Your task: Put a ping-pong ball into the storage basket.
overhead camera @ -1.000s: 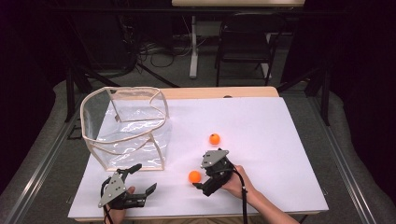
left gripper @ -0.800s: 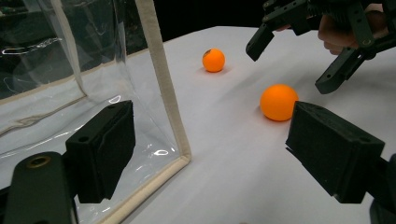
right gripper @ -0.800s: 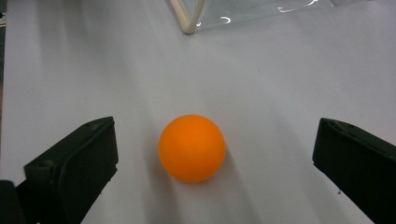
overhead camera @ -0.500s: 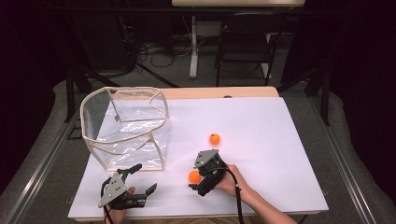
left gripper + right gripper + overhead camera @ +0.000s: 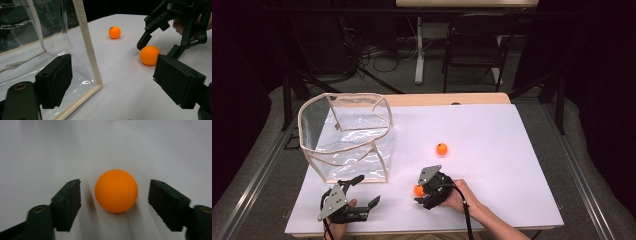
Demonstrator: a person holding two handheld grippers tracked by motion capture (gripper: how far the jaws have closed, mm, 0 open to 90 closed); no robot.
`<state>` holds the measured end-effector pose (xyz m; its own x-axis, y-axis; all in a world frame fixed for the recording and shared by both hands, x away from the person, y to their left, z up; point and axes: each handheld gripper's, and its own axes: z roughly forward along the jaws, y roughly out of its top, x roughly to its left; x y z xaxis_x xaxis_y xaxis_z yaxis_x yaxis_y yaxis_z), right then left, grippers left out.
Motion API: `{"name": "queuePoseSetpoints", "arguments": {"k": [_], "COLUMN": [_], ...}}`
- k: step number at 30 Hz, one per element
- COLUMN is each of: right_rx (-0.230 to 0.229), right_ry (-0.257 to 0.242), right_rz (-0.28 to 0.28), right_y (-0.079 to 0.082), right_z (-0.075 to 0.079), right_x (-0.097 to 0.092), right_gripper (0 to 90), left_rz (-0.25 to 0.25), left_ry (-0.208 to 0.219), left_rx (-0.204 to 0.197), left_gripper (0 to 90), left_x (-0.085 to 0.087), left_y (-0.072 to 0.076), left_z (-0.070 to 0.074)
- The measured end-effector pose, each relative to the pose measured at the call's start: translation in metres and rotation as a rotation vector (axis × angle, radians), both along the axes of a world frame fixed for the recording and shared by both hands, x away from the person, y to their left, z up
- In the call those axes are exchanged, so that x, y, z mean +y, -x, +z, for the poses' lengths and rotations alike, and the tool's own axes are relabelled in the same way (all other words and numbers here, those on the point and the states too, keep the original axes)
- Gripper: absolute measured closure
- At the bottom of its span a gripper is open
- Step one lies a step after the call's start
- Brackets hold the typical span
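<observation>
An orange ball (image 5: 418,190) (image 5: 116,190) (image 5: 149,55) lies on the white table (image 5: 492,150) near the front. My right gripper (image 5: 422,194) (image 5: 115,195) points down at it with one jaw on each side. The jaws have just been closing, and a small gap shows between each pad and the ball, so the gripper is open. A second orange ball (image 5: 441,148) (image 5: 114,32) rests farther back. My left gripper (image 5: 368,189) (image 5: 116,81) stands open and holds nothing at the front left, just before the clear plastic bag (image 5: 344,135) (image 5: 37,45).
The bag stands open at the table's back left, its cream-edged corner (image 5: 88,50) close in front of the left jaws. Beyond the table are a dark chair (image 5: 474,45) and floor cables (image 5: 377,52).
My right gripper has shifted left over the near ball, and its jaws have narrowed around it. The left gripper and the far ball have stayed in place.
</observation>
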<state>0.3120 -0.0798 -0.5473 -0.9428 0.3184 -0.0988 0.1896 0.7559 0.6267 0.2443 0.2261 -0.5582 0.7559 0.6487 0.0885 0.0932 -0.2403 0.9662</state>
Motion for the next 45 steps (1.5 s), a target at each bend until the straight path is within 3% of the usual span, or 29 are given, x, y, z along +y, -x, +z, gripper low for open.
{"name": "queuePoseSetpoints", "arguments": {"k": [5,9,16,45], "right_rx": [0.006,0.002,-0.005,-0.065], "right_ry": [-0.003,-0.004,-0.008,-0.104], "right_rz": [-0.010,-0.029,-0.026,-0.077], "right_y": [-0.001,0.001,0.000,-0.001], "right_z": [-0.002,-0.004,-0.004,0.016], "right_x": [0.000,0.002,0.001,-0.013], "right_gripper": [39.9,50.1,50.5,50.7], "left_rz": [-0.008,-0.013,-0.010,-0.010], "left_ry": [0.001,-0.004,-0.005,-0.001], "left_rx": [0.005,-0.001,0.004,0.000], "left_gripper": [15.5,15.5,15.5,15.5], "left_x": [-0.001,-0.001,-0.001,-0.001], "left_y": [0.000,0.000,0.000,0.000], "left_z": [-0.001,0.000,-0.001,0.000]}}
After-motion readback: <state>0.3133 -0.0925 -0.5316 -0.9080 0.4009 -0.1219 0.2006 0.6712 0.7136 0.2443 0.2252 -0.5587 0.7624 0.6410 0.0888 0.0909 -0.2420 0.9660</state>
